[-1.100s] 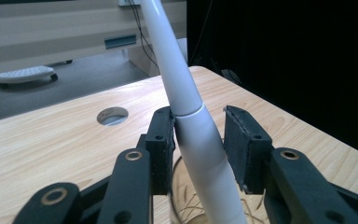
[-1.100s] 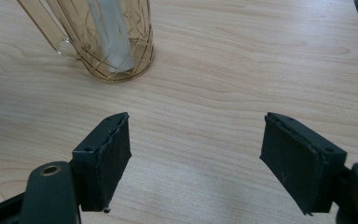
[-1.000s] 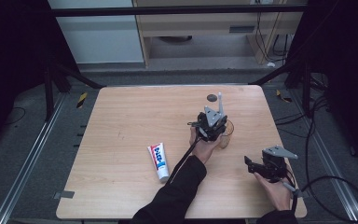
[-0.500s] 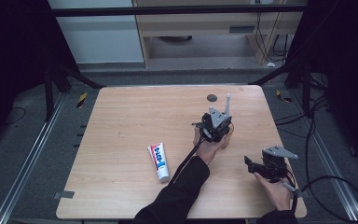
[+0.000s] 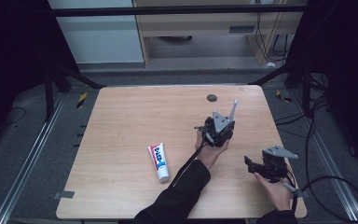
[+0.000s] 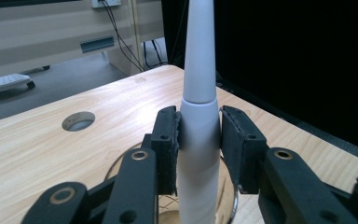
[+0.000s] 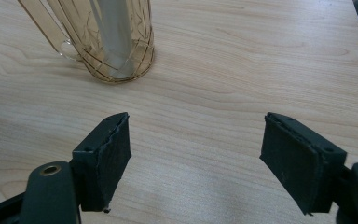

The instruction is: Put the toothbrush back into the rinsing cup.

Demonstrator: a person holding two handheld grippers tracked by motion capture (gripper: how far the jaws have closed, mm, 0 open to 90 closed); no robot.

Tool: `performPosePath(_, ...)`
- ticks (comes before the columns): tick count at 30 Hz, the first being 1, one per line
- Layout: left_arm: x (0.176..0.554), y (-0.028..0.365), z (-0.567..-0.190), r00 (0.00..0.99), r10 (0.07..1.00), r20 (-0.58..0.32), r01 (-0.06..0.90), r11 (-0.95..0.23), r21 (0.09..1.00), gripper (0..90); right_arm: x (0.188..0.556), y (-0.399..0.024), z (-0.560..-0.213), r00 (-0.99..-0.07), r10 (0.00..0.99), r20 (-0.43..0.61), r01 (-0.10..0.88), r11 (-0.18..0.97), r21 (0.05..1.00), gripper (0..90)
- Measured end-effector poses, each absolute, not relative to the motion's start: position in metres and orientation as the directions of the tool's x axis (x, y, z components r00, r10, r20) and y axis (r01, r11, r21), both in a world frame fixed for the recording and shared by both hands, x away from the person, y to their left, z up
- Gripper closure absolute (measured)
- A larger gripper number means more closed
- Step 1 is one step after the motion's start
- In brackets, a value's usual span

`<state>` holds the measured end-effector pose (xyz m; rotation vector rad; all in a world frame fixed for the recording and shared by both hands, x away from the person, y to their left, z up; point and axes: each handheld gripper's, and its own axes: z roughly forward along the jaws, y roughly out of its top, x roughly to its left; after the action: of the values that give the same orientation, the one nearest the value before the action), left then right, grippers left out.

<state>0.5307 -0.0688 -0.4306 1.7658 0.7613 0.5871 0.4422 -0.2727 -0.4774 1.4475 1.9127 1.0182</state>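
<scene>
Left gripper (image 6: pixel 199 135) shifted slightly toward the desk's (image 5: pixel 121 116) far right, jaws clamped on the toothbrush (image 6: pixel 198 121) standing in the glass mug (image 7: pixel 107 42) beneath it. Right gripper (image 7: pixel 196 154) wide open, empty. Risk: a tilted pull could tip the mug.

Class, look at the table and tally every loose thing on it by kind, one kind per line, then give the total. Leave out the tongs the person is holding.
Toothpaste tubes: 1, toothpaste tube
Electric toothbrushes: 1, toothbrush, standing in the cup
Glass cups: 1, glass cup
Total: 3
</scene>
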Motion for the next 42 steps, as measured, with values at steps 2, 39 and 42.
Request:
performPosePath(2,0.5297,-0.0687,-0.4309,0.675,0.737,0.026,0.207,-0.224,0.952,66.5,0.4425,-0.2728,-0.4775,-0.288,0.957,0.024,0.556,0.147,0.818,23.7)
performPosePath(39,0.525,-0.0602,-0.4345,0.688,0.722,0.069,0.196,-0.277,0.941,54.7,0.4432,-0.2712,-0.4782,-0.286,0.958,0.019,0.559,0.151,0.816,23.7)
performPosePath(42,0.5238,-0.0593,-0.4337,0.691,0.719,0.073,0.196,-0.284,0.939,52.7,0.4432,-0.2706,-0.4781,-0.287,0.958,0.021,0.559,0.15,0.815,23.7)
